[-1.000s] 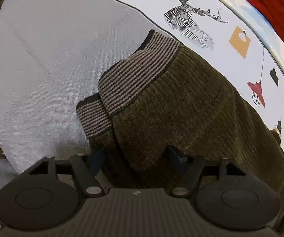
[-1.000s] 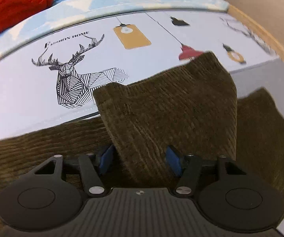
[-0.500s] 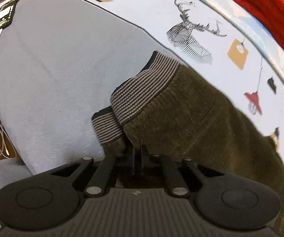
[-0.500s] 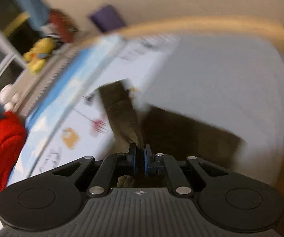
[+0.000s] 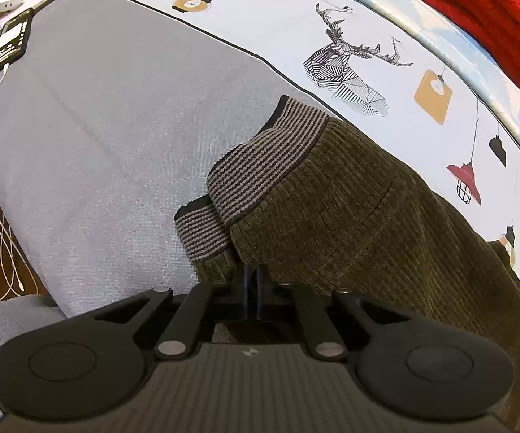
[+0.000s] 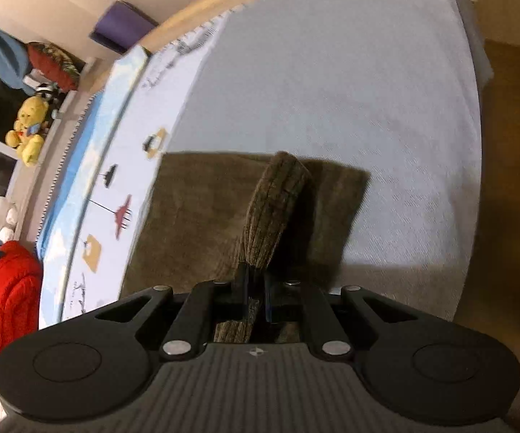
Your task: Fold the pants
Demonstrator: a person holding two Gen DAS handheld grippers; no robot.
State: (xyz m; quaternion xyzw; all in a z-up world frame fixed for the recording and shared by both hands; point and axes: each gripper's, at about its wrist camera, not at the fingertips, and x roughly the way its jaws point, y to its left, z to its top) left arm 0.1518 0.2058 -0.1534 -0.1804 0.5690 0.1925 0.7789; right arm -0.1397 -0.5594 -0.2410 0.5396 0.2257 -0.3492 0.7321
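Olive-brown corduroy pants (image 5: 350, 216) with a grey-and-black striped waistband (image 5: 263, 169) lie on a bed. My left gripper (image 5: 252, 281) is shut on the pants fabric just below the waistband. In the right wrist view my right gripper (image 6: 254, 288) is shut on a raised fold of one pant leg (image 6: 274, 213), held up above the other leg (image 6: 202, 213), which lies flat on the grey sheet (image 6: 350, 90).
A white printed cover with deer and lamp pictures (image 5: 350, 68) runs along the far side. A red knit garment (image 5: 484, 18) lies beyond it. A phone on a cable (image 5: 11, 43) sits at the bed's left edge. Stuffed toys (image 6: 27, 130) stand by the wall.
Both grippers have closed on the pants. The right gripper has lifted the leg hem and swung round, so its view now looks along the bed. The left gripper has hardly moved.
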